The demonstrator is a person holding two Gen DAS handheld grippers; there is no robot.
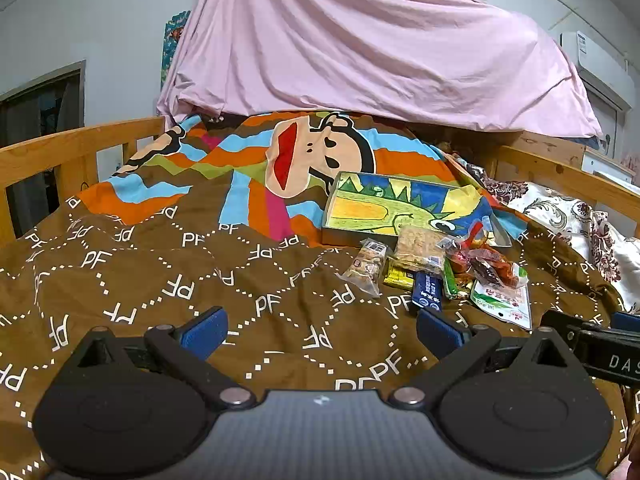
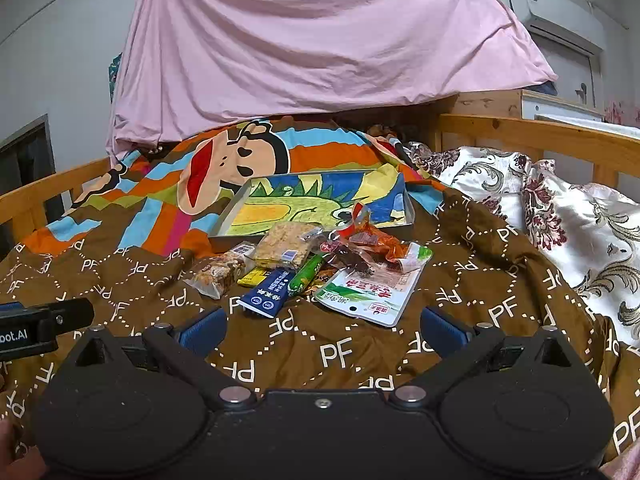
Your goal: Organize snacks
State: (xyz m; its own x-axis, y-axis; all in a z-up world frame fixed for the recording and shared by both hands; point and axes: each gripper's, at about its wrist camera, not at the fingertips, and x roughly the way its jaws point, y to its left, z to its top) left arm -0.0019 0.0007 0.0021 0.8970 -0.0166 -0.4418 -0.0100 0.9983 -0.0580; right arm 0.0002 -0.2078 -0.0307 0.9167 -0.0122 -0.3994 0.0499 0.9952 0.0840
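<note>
A pile of snack packets lies on the brown quilt in front of a shallow tray (image 2: 409, 204) with a bright dinosaur picture inside; the tray also shows in the left wrist view (image 1: 329, 216). The pile holds a white-green pouch (image 2: 372, 292), a blue packet (image 2: 267, 292), a green stick (image 2: 306, 274), a clear cracker pack (image 2: 286, 246), a nut bar (image 2: 218, 274) and red packets (image 2: 376, 242). In the left wrist view the pile (image 1: 432, 268) sits ahead to the right. My left gripper (image 1: 322, 330) is open and empty, left of the pile. My right gripper (image 2: 324, 328) is open and empty, just short of the white-green pouch.
The quilt (image 2: 340, 356) covers a bed with wooden rails (image 1: 72, 152) on both sides. A floral blanket (image 2: 580, 216) lies at the right. A pink sheet (image 2: 320, 48) hangs behind the bed. The other gripper shows at each view's edge.
</note>
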